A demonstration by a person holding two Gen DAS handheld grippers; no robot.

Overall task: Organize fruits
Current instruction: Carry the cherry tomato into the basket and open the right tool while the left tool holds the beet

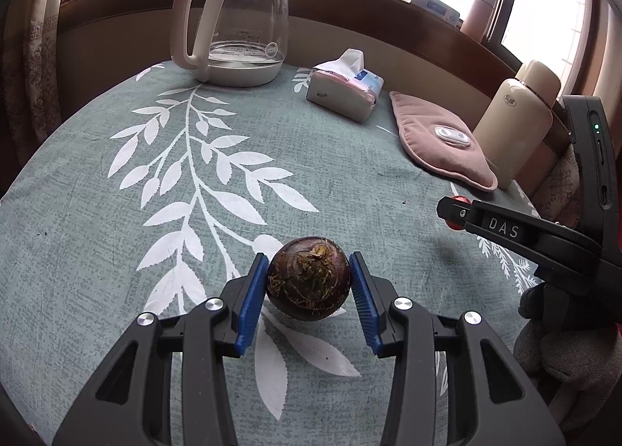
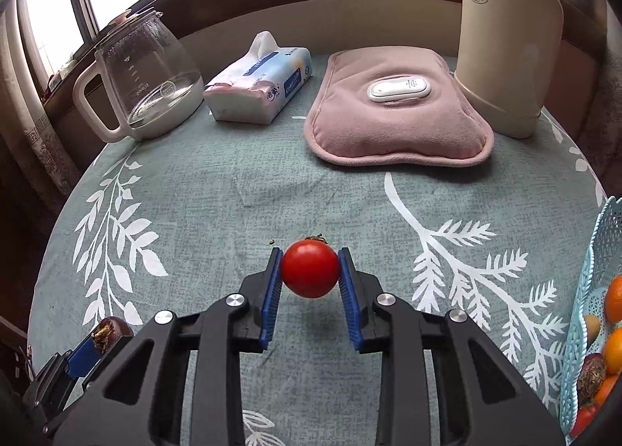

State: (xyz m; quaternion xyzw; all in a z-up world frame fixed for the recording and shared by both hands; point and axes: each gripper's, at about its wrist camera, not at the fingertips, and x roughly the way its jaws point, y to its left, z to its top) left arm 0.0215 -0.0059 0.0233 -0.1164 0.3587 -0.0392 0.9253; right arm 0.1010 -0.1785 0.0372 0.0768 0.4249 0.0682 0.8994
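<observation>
at the far left corner of the table (image 2: 241, 189) we see the glass kettle (image 2: 147, 77), with the tissue pack (image 2: 260, 84), the pink heating pad (image 2: 396, 123) and the cream flask (image 2: 505, 46) in a row along the far edge, likely parked there to leave the near cloth free for sorting

toward the near left, our left gripper (image 1: 309, 283) has its blue pads pressed on either side of a dark purple fruit (image 1: 309, 283) with a dry fibrous tuft, probably a passion fruit; it seems to hang just over the cloth, though we cannot tell for sure that it is clear of it

near the middle, our right gripper (image 2: 310, 271) is clamped on the red tomato (image 2: 310, 271), held off the cloth with a soft shadow under it; the side-on grip across its width looks chosen so the round skin does not roll out

at the right edge stands the blue lattice basket (image 2: 583, 314), already holding oranges, another dark fruit and something red, so we judge both held fruits are meant to go there

the basket is cut off by the frame, so its depth and free room stay unknown; in the left view only the tip of the right gripper and a gloved hand (image 1: 559, 349) show, and the basket is out of sight there
</observation>
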